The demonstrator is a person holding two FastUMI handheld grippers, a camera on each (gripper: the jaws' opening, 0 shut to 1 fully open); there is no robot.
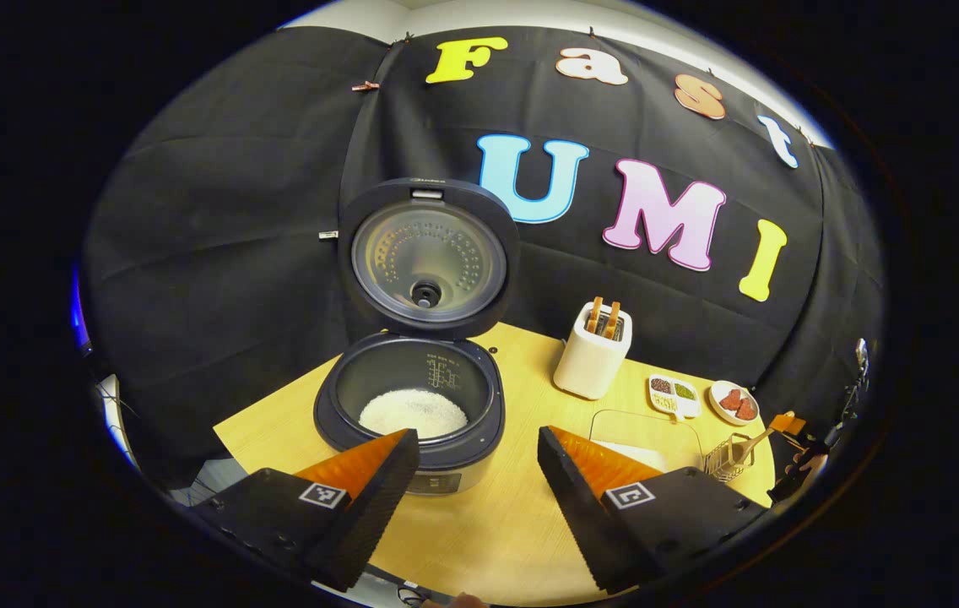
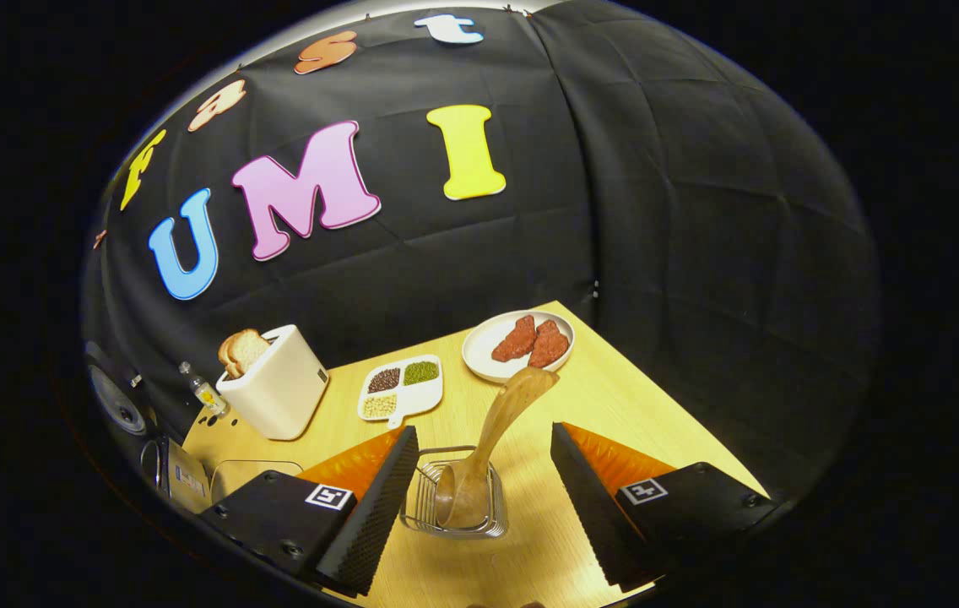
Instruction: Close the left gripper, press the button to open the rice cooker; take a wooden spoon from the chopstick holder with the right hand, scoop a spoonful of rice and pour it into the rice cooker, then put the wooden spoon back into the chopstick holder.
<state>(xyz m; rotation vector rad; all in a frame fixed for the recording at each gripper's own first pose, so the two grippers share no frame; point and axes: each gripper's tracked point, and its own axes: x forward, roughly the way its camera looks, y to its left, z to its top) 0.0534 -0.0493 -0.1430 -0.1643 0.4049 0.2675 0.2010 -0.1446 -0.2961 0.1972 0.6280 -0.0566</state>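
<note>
The dark rice cooker (image 1: 409, 422) stands open with its lid (image 1: 429, 253) upright, and white rice (image 1: 412, 411) lies in the pot. My left gripper (image 1: 479, 456) hangs open just in front of the cooker, holding nothing. The wooden spoon (image 2: 496, 439) stands bowl-down in the wire chopstick holder (image 2: 456, 507), its handle leaning up and away. My right gripper (image 2: 484, 473) is open, with one finger on each side of the holder and neither touching the spoon. In the left gripper view, the holder (image 1: 728, 456) and the spoon (image 1: 762, 437) sit at the table's right end.
A white toaster (image 2: 277, 388) holds bread slices. Beside it are a compartment dish of grains (image 2: 402, 387) and a plate with red pieces (image 2: 517, 342). A clear box (image 1: 644, 435) lies between the cooker and the holder. A small bottle (image 2: 201, 390) stands behind the toaster.
</note>
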